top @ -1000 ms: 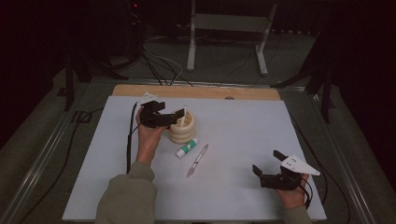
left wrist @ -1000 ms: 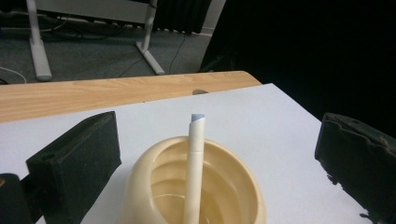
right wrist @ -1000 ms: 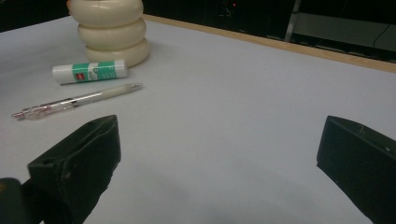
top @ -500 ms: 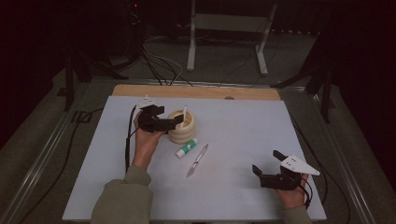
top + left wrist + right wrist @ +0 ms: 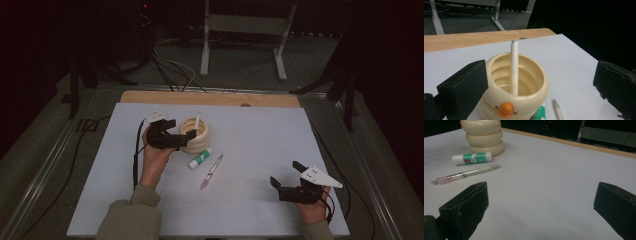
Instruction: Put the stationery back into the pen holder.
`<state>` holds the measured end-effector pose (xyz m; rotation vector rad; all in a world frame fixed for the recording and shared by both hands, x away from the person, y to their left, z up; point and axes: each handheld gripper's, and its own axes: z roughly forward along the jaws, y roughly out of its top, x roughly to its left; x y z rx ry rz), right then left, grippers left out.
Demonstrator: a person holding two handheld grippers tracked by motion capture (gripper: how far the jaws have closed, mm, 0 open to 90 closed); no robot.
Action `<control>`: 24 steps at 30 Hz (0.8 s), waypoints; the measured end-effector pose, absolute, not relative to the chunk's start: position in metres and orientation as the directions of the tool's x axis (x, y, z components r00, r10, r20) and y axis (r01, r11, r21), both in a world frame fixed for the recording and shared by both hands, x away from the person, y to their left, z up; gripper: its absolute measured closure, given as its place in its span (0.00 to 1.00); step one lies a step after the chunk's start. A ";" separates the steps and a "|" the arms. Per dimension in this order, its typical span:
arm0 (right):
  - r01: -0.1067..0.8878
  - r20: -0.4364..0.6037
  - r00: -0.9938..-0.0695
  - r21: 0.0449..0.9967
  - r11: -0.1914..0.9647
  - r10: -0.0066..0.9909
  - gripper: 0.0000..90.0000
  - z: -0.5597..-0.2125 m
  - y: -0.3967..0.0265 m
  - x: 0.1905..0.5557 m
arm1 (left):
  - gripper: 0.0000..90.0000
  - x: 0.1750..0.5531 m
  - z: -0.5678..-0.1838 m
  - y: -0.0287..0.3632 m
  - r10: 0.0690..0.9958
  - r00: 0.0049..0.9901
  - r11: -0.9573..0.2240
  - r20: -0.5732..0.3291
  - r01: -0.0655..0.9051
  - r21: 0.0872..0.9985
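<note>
The left tongs sit spread wide beside the cream, ring-stacked ceramic pen cup with a small orange beak on its front, toward the far left of the white-covered counter. In the left gripper view the cup stands between the two black jaws; the near jaw looks very close to the cup's side, though I cannot tell whether it touches, and the other jaw is well apart from it, so nothing is gripped. A slim white pen with a pale blue tip stands upright inside the cup, leaning on the near rim; from above it pokes out of the top. Just in front of the cup lies a short white glue stick with a green label, and beside that a clear-barrelled pen with a pinkish end, angled across the counter. The right tongs rest low near the person's edge on the right, well away from the cup, jaws likewise wide apart with only bare counter between them. In the right gripper view the glue stick and clear pen lie side by side ahead, with the cup behind them.
</note>
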<state>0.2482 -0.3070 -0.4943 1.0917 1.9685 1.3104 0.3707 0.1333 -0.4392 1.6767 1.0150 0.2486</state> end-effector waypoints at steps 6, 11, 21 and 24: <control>0.332 0.007 -0.532 0.921 0.202 0.847 0.00 -0.494 -0.307 0.248 | 0.00 0.364 -0.445 0.132 0.713 0.613 -0.018 -0.341 0.502 0.865; 0.331 0.006 -0.533 0.922 0.202 0.846 0.00 -0.494 -0.307 0.248 | 0.00 0.360 -0.450 0.130 0.712 0.611 -0.017 -0.345 0.507 0.862; 0.331 0.005 -0.534 0.922 0.203 0.846 0.00 -0.494 -0.307 0.248 | 0.00 0.353 -0.460 0.128 0.706 0.615 -0.028 -0.351 0.519 0.854; 0.331 0.005 -0.534 0.922 0.203 0.846 0.00 -0.494 -0.307 0.248 | 0.00 0.352 -0.463 0.128 0.706 0.612 -0.028 -0.355 0.525 0.851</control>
